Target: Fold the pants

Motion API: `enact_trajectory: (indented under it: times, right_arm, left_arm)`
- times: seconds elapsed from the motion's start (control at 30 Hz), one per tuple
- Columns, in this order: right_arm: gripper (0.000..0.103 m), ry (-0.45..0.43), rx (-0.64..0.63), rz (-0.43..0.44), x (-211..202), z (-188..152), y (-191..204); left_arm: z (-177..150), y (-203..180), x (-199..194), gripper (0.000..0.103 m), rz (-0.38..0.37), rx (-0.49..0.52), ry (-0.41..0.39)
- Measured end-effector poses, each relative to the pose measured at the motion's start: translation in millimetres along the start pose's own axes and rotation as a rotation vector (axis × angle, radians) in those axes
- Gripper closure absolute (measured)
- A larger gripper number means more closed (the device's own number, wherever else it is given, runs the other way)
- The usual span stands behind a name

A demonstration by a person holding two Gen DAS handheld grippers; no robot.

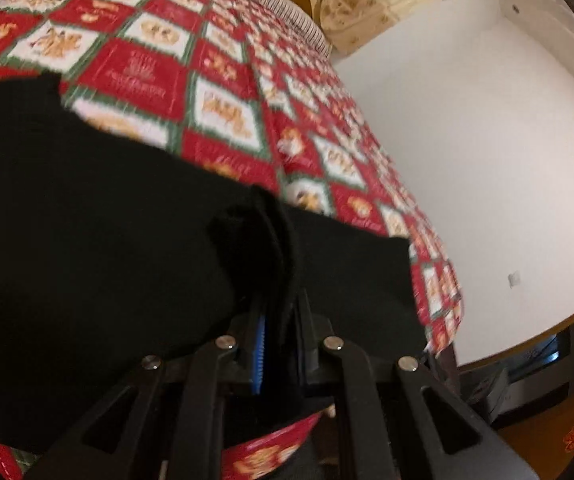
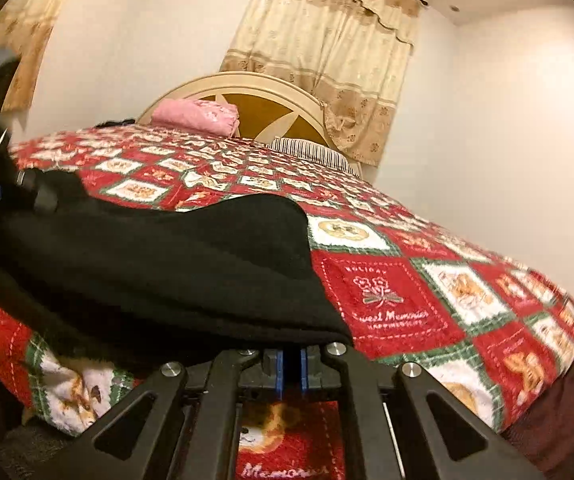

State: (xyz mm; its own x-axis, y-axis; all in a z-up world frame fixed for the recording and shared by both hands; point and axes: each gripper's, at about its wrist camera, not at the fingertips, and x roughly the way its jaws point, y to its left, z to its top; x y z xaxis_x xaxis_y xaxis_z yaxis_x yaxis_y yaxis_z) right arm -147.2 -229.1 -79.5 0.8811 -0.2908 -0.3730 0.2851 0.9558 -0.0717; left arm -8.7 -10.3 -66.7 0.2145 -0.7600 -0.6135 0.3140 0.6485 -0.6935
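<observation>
Black pants (image 1: 99,216) lie across a bed with a red, white and green patchwork blanket (image 1: 159,72). My left gripper (image 1: 277,312) is shut on a thick bunched fold of the black cloth, which rises between its blue pads. In the right wrist view the pants (image 2: 159,264) lie in folded layers on the blanket (image 2: 387,300). My right gripper (image 2: 291,354) is shut on the near edge of the pants, with cloth draped over its tips. The left gripper (image 2: 27,188) shows at the far left, on the pants' far end.
A cream headboard (image 2: 247,92) and a pink folded bundle (image 2: 195,114) stand at the bed's far end, beside a striped pillow (image 2: 307,150). Curtains (image 2: 327,48) hang behind. White walls lie to the right. The bed's edge drops off at the right (image 2: 547,360).
</observation>
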Motion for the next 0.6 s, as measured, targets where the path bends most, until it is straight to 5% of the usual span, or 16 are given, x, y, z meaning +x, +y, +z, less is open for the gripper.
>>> enact_trajectory:
  times: [0.23, 0.4, 0.6]
  right_arm:
    - [0.096, 0.081, -0.1, 0.173, -39, -2, -16]
    - [0.096, 0.098, 0.081, 0.243, -65, 4, -51]
    - [0.096, 0.013, 0.129, 0.304, -12, 58, -37]
  left_arm:
    - [-6, 3, 1, 0.087, 0.016, 0.096, -0.015]
    - [-6, 4, 1, 0.087, 0.002, 0.131, -0.025]
    - [-12, 5, -3, 0.086, 0.007, 0.13, -0.058]
